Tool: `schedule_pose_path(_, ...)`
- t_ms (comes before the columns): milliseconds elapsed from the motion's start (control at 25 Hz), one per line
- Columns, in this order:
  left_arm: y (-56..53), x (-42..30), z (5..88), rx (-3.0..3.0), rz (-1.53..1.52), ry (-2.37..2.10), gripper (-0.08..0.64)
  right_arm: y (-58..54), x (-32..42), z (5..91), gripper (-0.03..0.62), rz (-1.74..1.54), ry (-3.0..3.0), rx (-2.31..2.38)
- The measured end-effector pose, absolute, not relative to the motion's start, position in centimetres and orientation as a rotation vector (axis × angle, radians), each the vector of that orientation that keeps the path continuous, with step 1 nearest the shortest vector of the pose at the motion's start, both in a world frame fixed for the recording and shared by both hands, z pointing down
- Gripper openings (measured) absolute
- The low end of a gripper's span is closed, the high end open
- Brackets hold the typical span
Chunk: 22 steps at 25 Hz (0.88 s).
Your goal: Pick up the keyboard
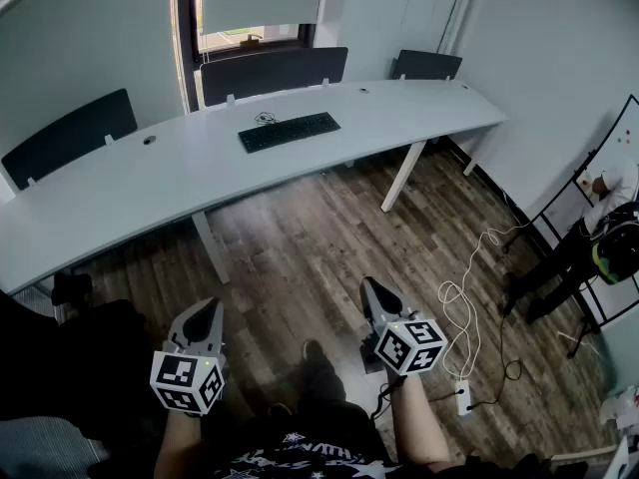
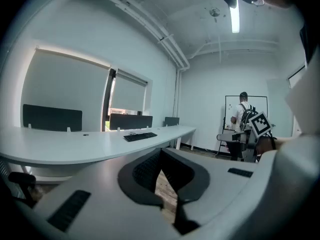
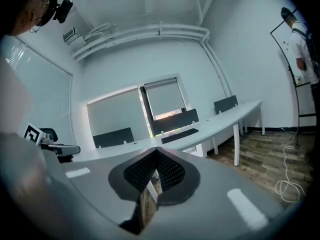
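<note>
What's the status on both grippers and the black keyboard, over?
Left gripper and right gripper shut, empty, low over the wood floor. Black keyboard flat on the long white desk, untouched, ahead. Path looks clear.

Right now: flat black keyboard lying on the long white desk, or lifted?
Lying flat. The flat black keyboard rests on the long white desk; left gripper and right gripper, both shut, are far from it.
</note>
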<state>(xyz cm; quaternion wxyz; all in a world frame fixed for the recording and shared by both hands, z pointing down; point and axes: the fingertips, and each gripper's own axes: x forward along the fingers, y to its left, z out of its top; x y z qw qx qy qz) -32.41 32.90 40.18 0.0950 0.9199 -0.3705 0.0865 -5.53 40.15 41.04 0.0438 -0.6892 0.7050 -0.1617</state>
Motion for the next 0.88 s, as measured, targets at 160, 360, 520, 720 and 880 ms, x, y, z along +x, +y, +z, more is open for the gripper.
schedule_pose_path(160,32.7,-31.9,40.4,2.756,0.288,-1.102,0.009,40.1,-5.6,41.2,0.002,-0.496,2.155,-2.106)
schedule_pose_path(360,32.2,-31.4,39.7,2.762,0.256,-1.07,0.009,39.5,-6.3,41.1,0.002,-0.499,2.183,-2.101)
schedule_pose_path(520,32.0,-31.1,40.1,2.76,0.268,-1.044,0.009,38.6,-7.0,40.9,0.002,-0.485,2.237,-2.082)
schedule_pose_path(720,30.4,-30.3,39.8,2.805,0.304,-1.02,0.009,36.9,-6.3,41.1,0.002,-0.485,2.206,-2.082)
schedule_pose_path(880,29.1,-30.3,40.7,2.739,0.272,-1.032,0.009,35.2,-5.8,41.8,0.002,-0.489,2.201,-2.055)
